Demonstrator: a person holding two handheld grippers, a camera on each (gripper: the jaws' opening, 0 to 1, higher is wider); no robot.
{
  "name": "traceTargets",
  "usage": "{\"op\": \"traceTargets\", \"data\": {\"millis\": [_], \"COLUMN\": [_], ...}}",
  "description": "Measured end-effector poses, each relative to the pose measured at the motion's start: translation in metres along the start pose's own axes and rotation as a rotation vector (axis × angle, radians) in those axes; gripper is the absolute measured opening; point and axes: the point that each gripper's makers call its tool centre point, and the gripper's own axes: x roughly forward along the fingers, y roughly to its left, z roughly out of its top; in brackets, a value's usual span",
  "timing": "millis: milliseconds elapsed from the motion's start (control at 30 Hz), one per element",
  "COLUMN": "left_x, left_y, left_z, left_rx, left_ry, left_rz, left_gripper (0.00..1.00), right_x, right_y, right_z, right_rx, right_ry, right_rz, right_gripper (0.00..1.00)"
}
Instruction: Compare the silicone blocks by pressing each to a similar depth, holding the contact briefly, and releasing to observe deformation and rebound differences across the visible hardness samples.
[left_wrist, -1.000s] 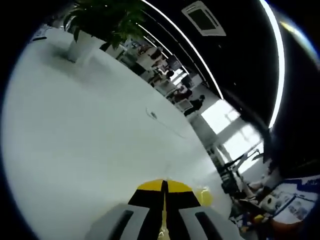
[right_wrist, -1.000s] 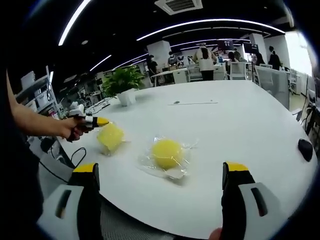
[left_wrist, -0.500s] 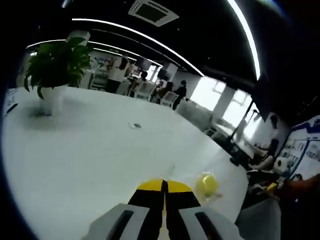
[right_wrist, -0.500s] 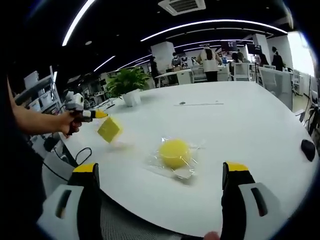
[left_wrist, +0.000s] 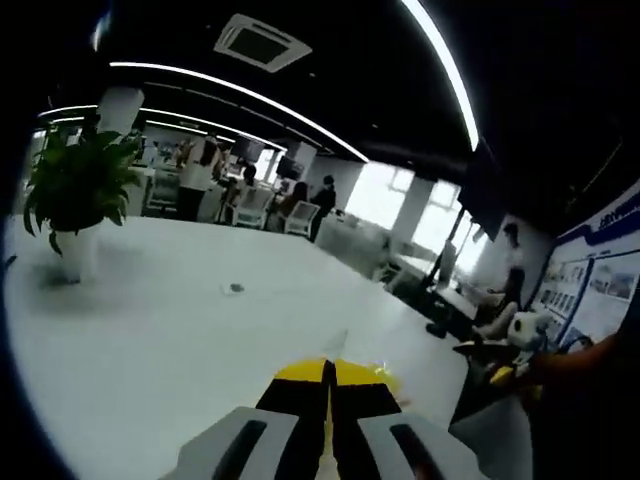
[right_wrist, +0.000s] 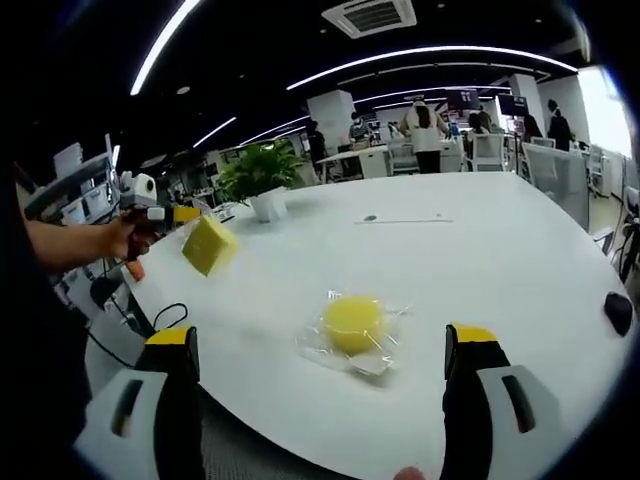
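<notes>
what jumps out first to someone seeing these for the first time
In the right gripper view, a yellow square block hangs in the air at the left, pinched by the left tool above the white table. Nearer the camera, a round yellow block lies on the table in clear plastic wrap, with a potted plant behind.

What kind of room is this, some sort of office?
Most likely an open-plan office: a big white table with a potted green plant, rows of desks with people behind, and a ceiling air-conditioning vent.
</notes>
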Motion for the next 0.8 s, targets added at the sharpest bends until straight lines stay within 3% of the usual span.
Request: {"op": "traceTargets", "data": {"millis": [167,333,533,800], "left_x": [-0.007,-0.008,-0.008,-0.013], "left_y": [-0.017,-0.033,-0.053,-0.079], "left_z": [0.008,0.006,0.014,0.039], "left_rx": [0.109,0.145,0.205,0.242], "left_ry": [0.018,0.013,-0.013,-0.055], "left_rz": [-0.036,-0.071,-0.103,-0.157], "left_gripper": [0.0,0.0,0.0,0.0], "right_x": [0.005,0.009,0.015,0.03], "right_y": [0.004,0.01,0.026,0.066], "right_z": [0.009,0.017,0.039,0.056], "right_rx": [-0.033,-0.078,-0.08,-0.144], "right_ry": [0.0,0.016,-0.023,0.012], "right_rz": [0.032,0.047,0.099,0.267], "right_gripper": [0.96,0.96,0.96,0.96]}}
